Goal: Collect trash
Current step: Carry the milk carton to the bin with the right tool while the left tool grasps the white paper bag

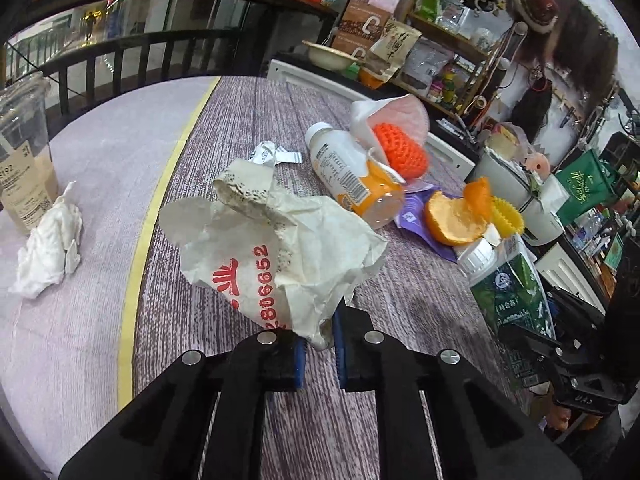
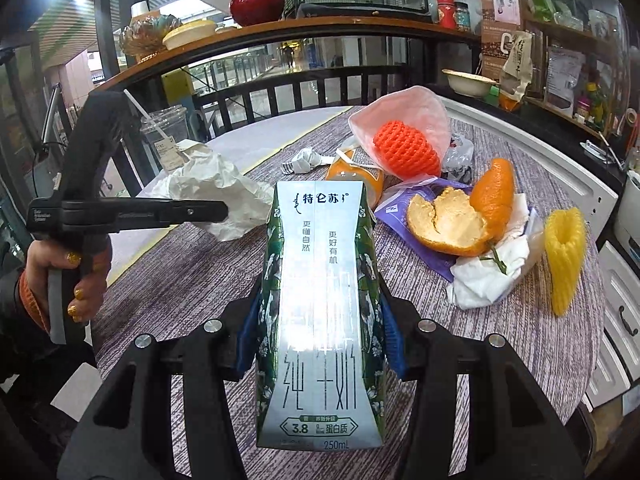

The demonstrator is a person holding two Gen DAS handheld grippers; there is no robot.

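Observation:
A crumpled white paper bag with red print lies on the grey woven table top. My left gripper is shut on its near corner, the blue pads pinching the paper. In the right wrist view the same bag sits at the tip of the left gripper, held by a hand. My right gripper is shut on a green and white milk carton, its pads pressed on both sides. The carton also shows at the right of the left wrist view.
Beyond the bag lie an orange juice bottle, an orange foam net, orange peel on a purple wrapper, a yellow foam net and a small crumpled wrapper. A crumpled tissue and plastic cup stand left. Shelves crowd the right.

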